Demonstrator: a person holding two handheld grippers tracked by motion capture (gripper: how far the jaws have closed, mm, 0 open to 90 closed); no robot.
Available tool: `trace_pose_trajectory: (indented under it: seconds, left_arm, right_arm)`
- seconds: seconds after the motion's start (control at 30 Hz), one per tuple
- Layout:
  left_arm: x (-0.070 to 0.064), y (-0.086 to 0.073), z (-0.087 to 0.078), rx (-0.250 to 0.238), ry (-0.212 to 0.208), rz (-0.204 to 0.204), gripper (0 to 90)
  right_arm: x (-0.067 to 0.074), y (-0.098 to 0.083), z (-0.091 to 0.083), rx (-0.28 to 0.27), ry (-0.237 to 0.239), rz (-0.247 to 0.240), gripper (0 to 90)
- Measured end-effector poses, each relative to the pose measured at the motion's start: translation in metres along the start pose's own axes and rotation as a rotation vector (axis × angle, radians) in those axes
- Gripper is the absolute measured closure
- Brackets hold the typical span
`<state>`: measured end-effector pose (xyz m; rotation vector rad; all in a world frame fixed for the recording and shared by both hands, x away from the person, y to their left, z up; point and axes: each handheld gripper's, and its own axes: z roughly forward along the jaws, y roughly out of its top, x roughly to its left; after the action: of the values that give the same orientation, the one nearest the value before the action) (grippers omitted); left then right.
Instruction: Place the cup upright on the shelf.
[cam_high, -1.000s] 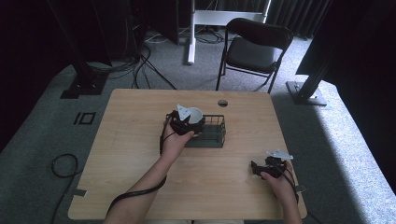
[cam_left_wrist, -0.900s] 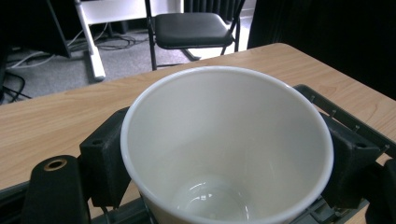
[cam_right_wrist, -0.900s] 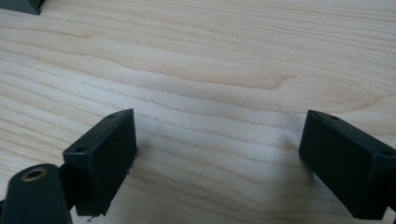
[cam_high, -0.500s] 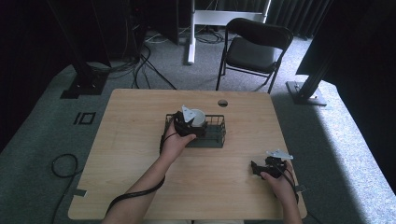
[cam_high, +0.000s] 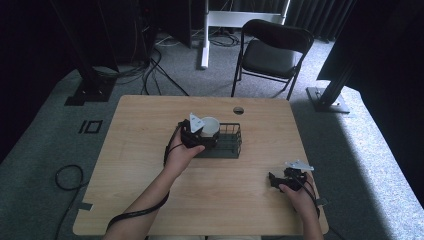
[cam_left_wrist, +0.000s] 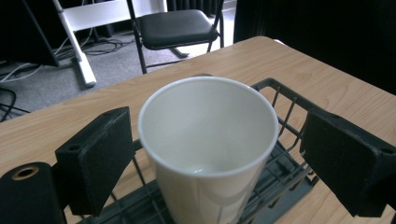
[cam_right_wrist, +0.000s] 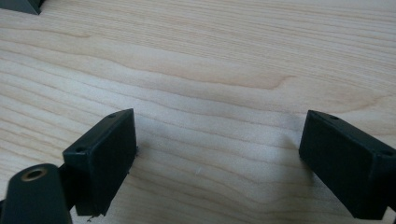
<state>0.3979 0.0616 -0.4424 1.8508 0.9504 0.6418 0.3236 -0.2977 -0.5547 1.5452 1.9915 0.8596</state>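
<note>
- Since the earlier frames, the left gripper (cam_high: 200, 134) has let go of the paper cup (cam_high: 210, 126): its jaws have just been opening, and in the left gripper view they stand clear of the cup's wall on either side, with the cup between them but not pressed.
- One paper cup (cam_left_wrist: 208, 144), white, smooth and round, tapers toward its base; it stands upright at the left end of the wire basket (cam_high: 231, 145), and its inside is bare.
- One wire basket (cam_left_wrist: 285, 105), dark thin metal rods forming a rectangular grid with a low rail, sits near the middle of the table (cam_high: 150, 125).
- One table, pale wood with fine straight grain, is rectangular with rounded corners and has a small round hole near its far edge.
- Two grippers, each black with blocky flat pads (cam_left_wrist: 95, 156) and a grey three-cornered plate on top; a cable trails from each.
- Resting low by the table's near right corner, well apart from the basket, the right gripper (cam_high: 285, 180) has its jaws spread wide over bare wood, nothing between them.
- One folding chair (cam_high: 270, 52), with a black padded seat and thin metal legs, stands on grey carpet beyond the table.
</note>
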Motion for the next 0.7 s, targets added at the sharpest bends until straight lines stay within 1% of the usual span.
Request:
trace_pose_trajectory:
  seconds: [0.03,0.23,0.33,0.43,0.47,0.5,0.53,0.6,0.67,0.7]
  left_arm:
    - [0.000,0.000,-0.002,-0.003,0.003,-0.005,10.4]
    - [0.002,-0.001,-0.014,-0.008,0.002,0.008,10.4]
    - [0.004,-0.003,-0.020,-0.012,-0.010,0.009,10.4]
    - [0.006,-0.008,-0.025,-0.014,-0.027,-0.013,10.4]
    - [0.006,-0.009,-0.027,-0.017,-0.027,-0.011,10.4]
    - [0.006,-0.012,-0.030,-0.015,-0.025,-0.008,10.4]
    - [0.007,-0.015,-0.032,-0.018,-0.027,-0.014,10.4]
    - [0.010,-0.018,-0.036,-0.018,-0.015,-0.013,10.4]
    - [0.013,-0.022,-0.040,-0.026,-0.009,-0.025,10.4]
    - [0.015,-0.023,-0.043,-0.025,-0.005,-0.025,10.4]
  right_arm:
    - [0.000,0.000,0.000,0.000,0.000,0.000,10.6]
    - [0.000,0.000,0.000,-0.001,0.000,-0.002,10.6]
    - [0.000,0.000,0.000,-0.001,0.000,-0.002,10.6]
    - [0.000,0.000,0.000,-0.001,0.000,-0.002,10.6]
    - [0.000,0.000,0.000,-0.001,0.000,-0.002,10.6]
    - [0.000,0.000,0.000,-0.001,0.000,-0.002,10.6]
    - [0.000,0.000,0.000,-0.001,0.000,-0.002,10.6]
    - [0.000,0.000,0.000,-0.001,0.000,-0.002,10.6]
    - [0.000,0.000,0.000,-0.001,0.000,-0.002,10.6]
    - [0.000,0.000,0.000,-0.001,0.000,-0.002,10.6]
